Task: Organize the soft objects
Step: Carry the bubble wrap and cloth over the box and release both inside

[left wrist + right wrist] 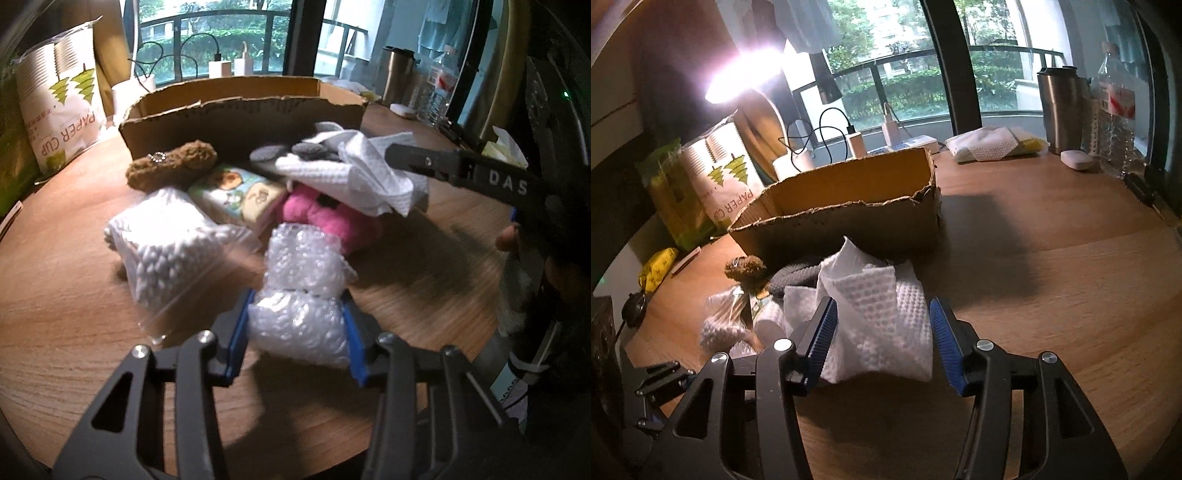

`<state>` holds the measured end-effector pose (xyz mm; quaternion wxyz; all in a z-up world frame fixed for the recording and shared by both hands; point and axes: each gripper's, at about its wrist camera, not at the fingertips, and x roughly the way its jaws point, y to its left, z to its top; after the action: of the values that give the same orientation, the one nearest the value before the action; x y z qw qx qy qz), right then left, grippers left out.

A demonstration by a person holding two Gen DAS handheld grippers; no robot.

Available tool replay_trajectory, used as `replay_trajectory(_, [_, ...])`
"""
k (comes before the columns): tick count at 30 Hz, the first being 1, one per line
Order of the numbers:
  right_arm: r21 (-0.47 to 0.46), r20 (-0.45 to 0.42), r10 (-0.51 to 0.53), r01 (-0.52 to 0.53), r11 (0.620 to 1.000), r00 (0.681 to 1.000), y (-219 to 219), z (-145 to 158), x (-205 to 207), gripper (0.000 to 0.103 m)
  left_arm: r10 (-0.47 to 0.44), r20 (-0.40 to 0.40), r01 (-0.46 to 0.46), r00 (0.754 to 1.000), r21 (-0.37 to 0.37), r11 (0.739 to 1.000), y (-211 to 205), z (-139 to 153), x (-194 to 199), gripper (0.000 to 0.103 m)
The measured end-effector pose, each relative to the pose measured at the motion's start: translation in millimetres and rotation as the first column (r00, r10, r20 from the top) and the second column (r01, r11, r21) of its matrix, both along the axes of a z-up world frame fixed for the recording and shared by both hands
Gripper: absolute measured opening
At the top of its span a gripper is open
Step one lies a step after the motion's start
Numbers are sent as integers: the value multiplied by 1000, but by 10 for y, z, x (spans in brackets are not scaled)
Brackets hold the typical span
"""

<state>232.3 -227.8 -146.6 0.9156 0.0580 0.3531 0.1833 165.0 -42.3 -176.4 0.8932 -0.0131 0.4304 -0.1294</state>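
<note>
On my left feed the cardboard box (243,110) sits at the far side of the bench (62,295), its torn front wall facing me; from the right feed its interior (849,184) shows only bare cardboard as far as I can see in. The soft things lie in a heap on the bench just in front of it: a brown fuzzy pouch (171,164) nearest the box wall, a printed tissue pack (236,195) beside it, a clear bag of cotton swabs (162,243) to the left, a pink plush toy (317,218) partly under a white paper towel (354,173), and grey round pads (266,153) behind. My left tongs (297,325) reach in low from the near edge, blue pads pressed against both sides of a roll of bubble wrap (301,291); I read that as gripping it, the roll standing just short of the plush toy. My right tongs (882,325) come in level over the same heap, jaws spread around the white paper towel (879,317); the left pad touches the towel, while the right pad looks a little clear of it, so I take them as open. In the left feed the right tongs' arm (461,170) crosses above the towel from the right.
</note>
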Motion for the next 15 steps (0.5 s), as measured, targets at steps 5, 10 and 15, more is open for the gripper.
replay_trajectory(5, [13,-18,5,-5,1000,1000,6,-18,43,54,-7,10,7,1000,-12,1000,0,30,-16,45])
replay_trajectory(10, [1,-29,21,-21,1000,999,66,-72,24,8,-6,34,7,999,-22,1000,-2,113,-28,44])
replay_trajectory(15, [-14,49,16,-16,1000,999,-1,140,-100,6,5,55,-3,998,-41,999,36,229,-30,44])
